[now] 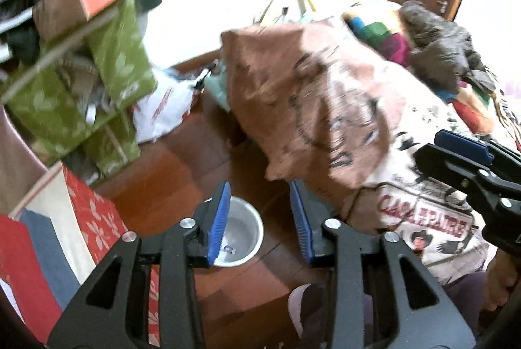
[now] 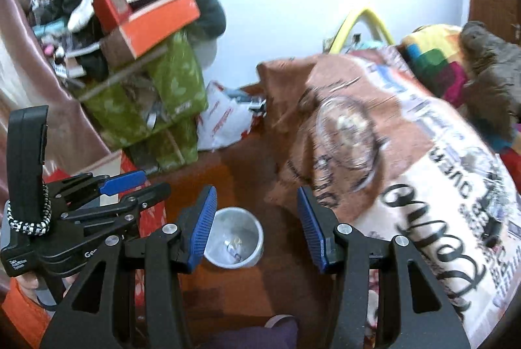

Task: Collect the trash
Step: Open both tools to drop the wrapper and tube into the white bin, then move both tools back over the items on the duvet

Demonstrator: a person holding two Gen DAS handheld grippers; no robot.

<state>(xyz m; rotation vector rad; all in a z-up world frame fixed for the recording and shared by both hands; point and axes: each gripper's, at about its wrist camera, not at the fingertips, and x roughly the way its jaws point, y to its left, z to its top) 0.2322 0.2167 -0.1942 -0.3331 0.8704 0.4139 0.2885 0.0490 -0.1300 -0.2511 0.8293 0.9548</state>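
Round white plastic bin [image 2: 235, 238] sits on the red-brown wood floor [image 1: 182, 173], below and btwn the blue-padded jaws of both tools. A few crumpled scraps of trash [image 2: 232, 246] lie in its bottom. Left gripper [image 1: 259, 217]: jaws apart, nothing held. Right gripper [image 2: 255, 228]: jaws apart, also empty, well above the bin. Printed bedspread [image 2: 423, 186] hangs just right of the bin.

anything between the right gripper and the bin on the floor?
Nothing visible. The white bin sits on bare wooden floor directly below the right gripper, seen between its open, empty jaws. The bed cover hangs to the right, clear of that line.
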